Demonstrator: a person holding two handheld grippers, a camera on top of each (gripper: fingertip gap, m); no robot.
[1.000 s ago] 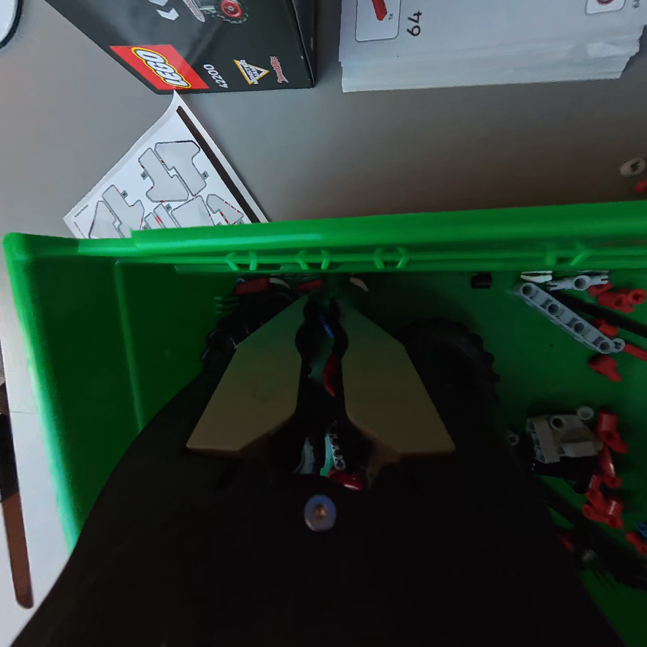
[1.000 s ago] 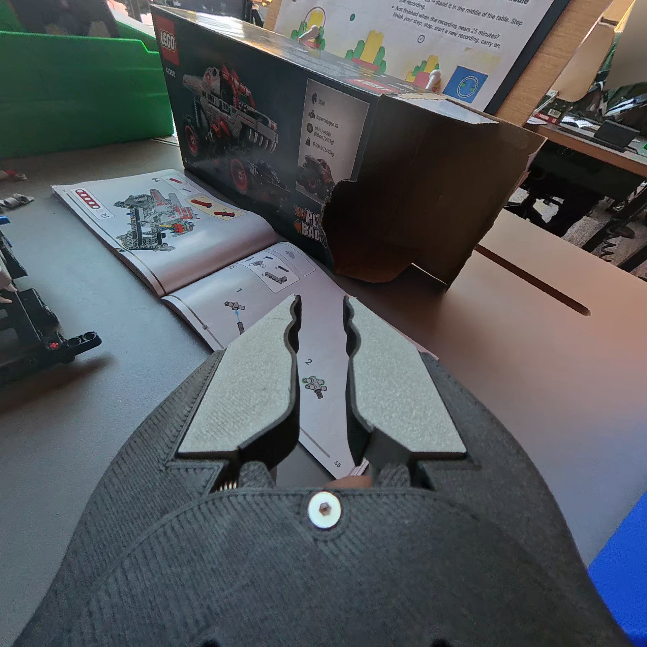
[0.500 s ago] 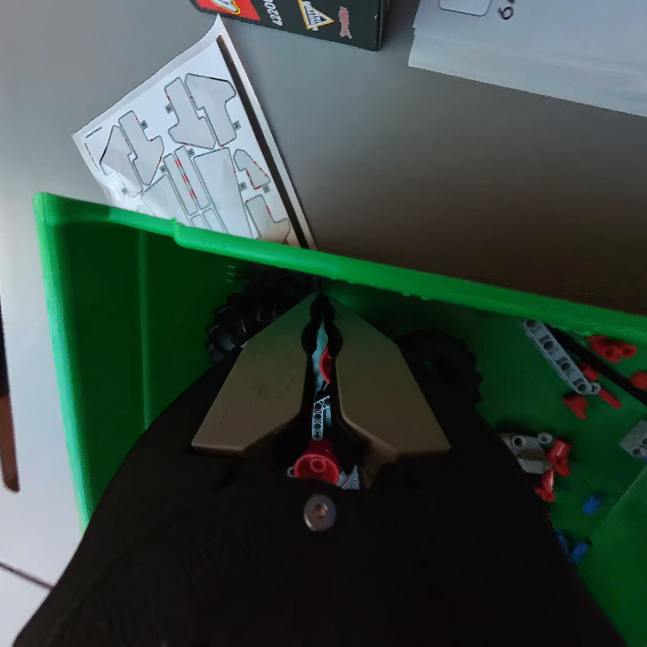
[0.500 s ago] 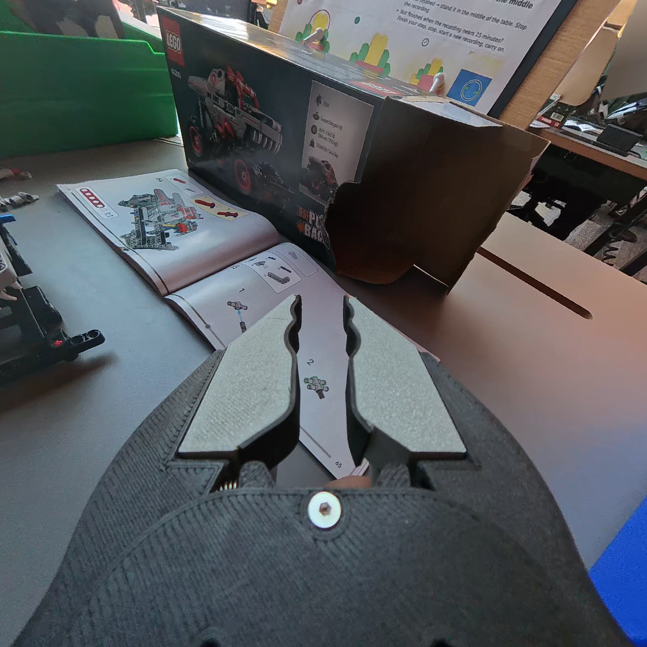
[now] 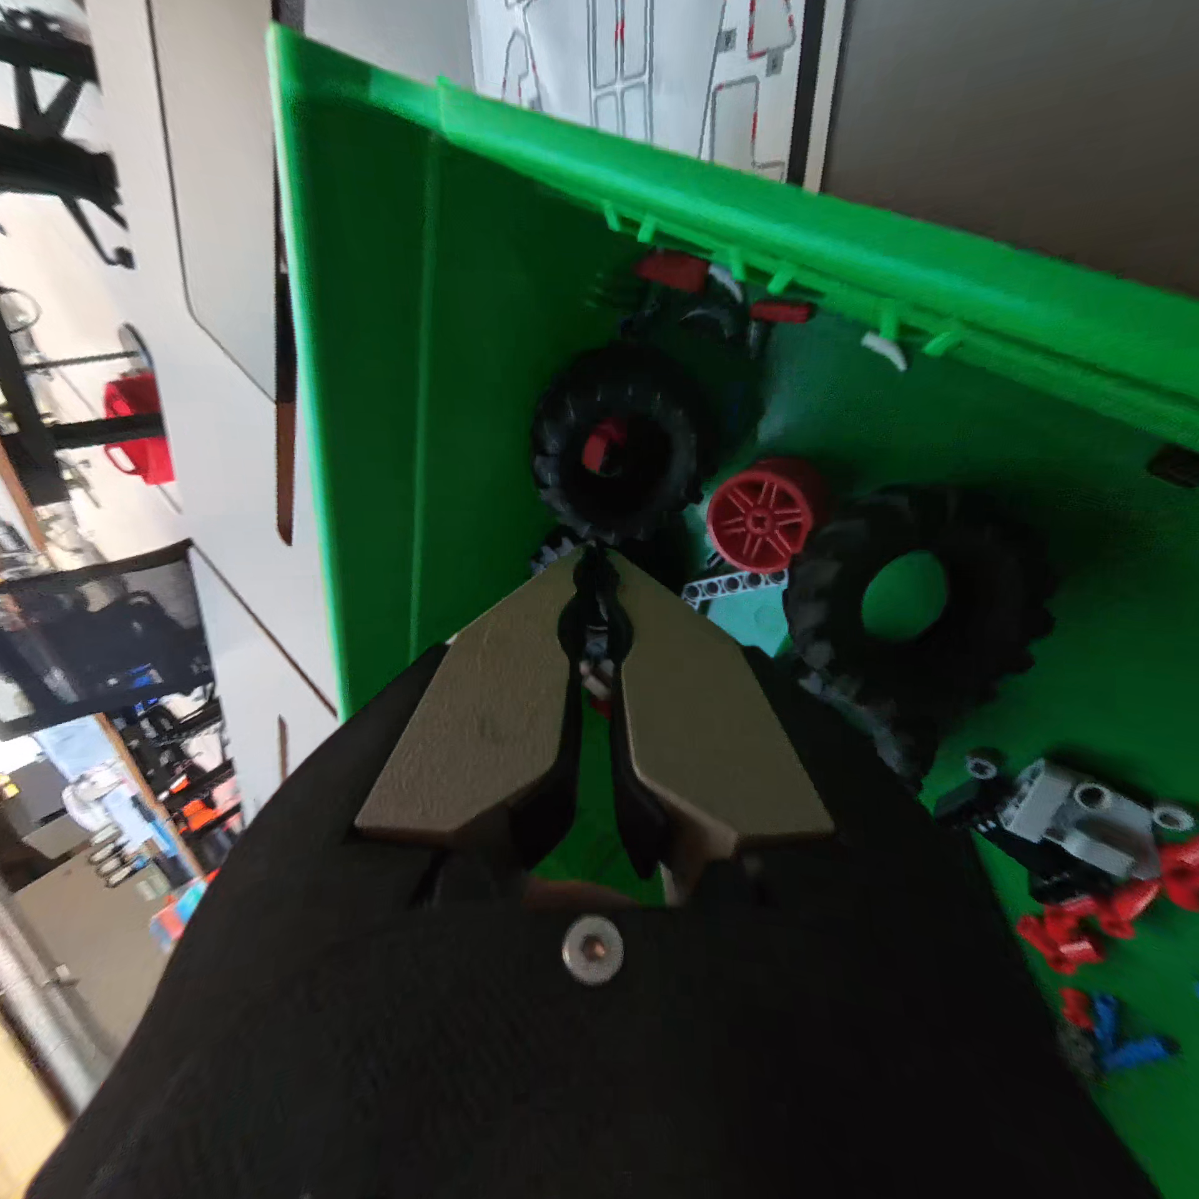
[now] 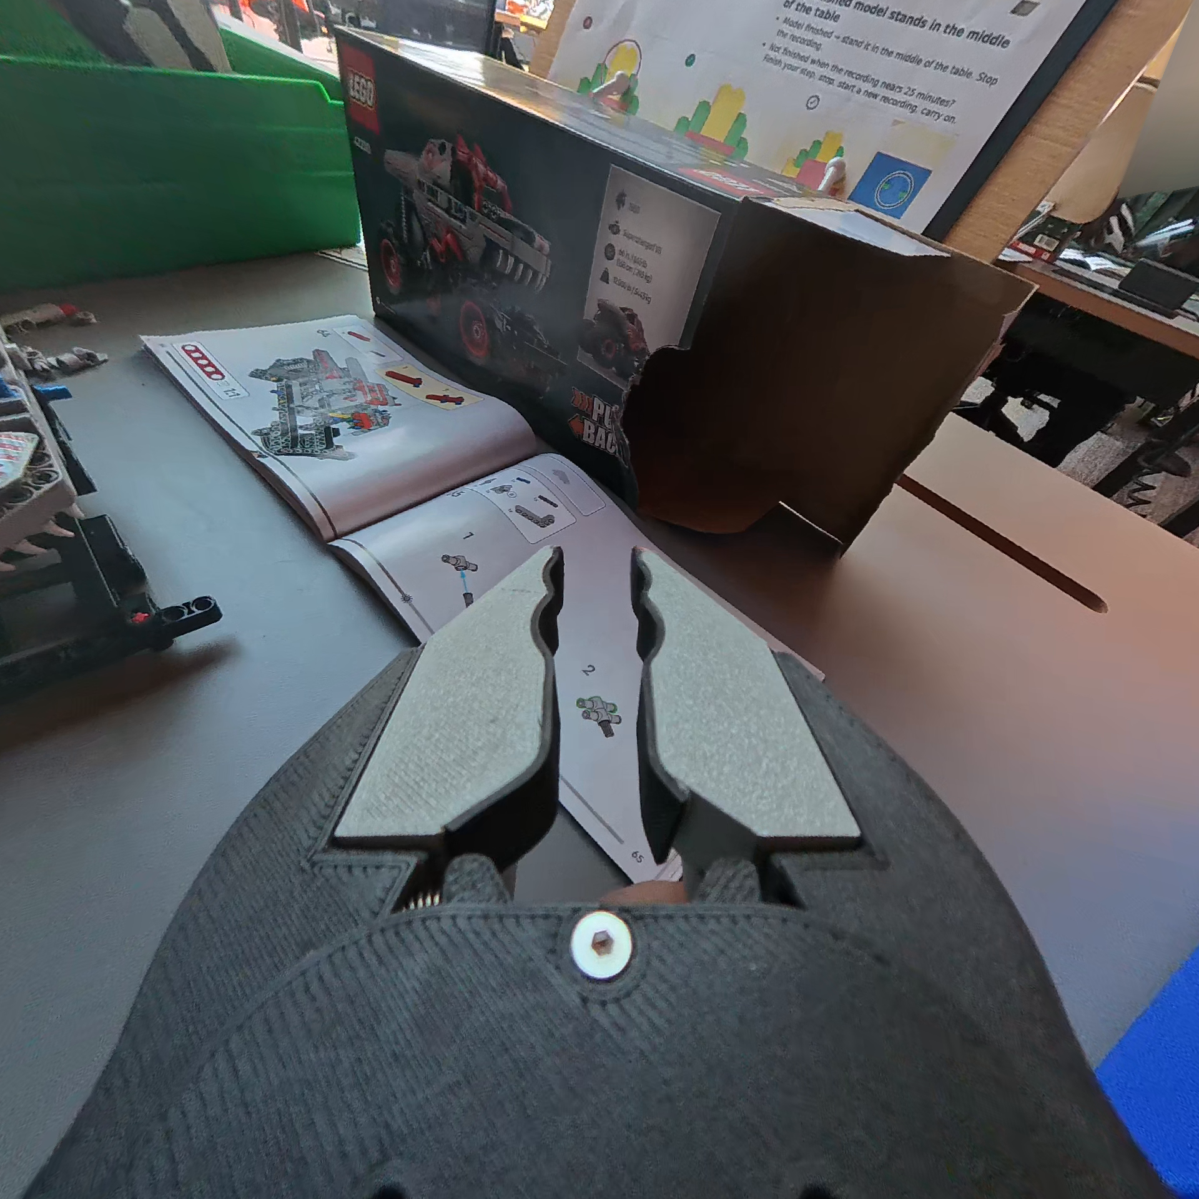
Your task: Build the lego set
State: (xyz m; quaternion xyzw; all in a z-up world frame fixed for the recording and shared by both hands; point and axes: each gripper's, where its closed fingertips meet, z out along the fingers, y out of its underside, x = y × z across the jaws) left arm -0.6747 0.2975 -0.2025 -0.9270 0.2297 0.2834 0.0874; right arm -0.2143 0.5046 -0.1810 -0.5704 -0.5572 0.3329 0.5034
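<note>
Left wrist view: left gripper at centre, over green bin; fingertips nearly together, something small and dark between them, cannot tell if pinched. Tyre just above tips, red rim and second tyre at right.

Right wrist view: right gripper at centre, fingers spread, empty, over open manual. Box behind. Half-built model at left edge.

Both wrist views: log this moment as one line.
left gripper: shut, over green bin | right gripper: open, empty, over instruction booklet
</note>
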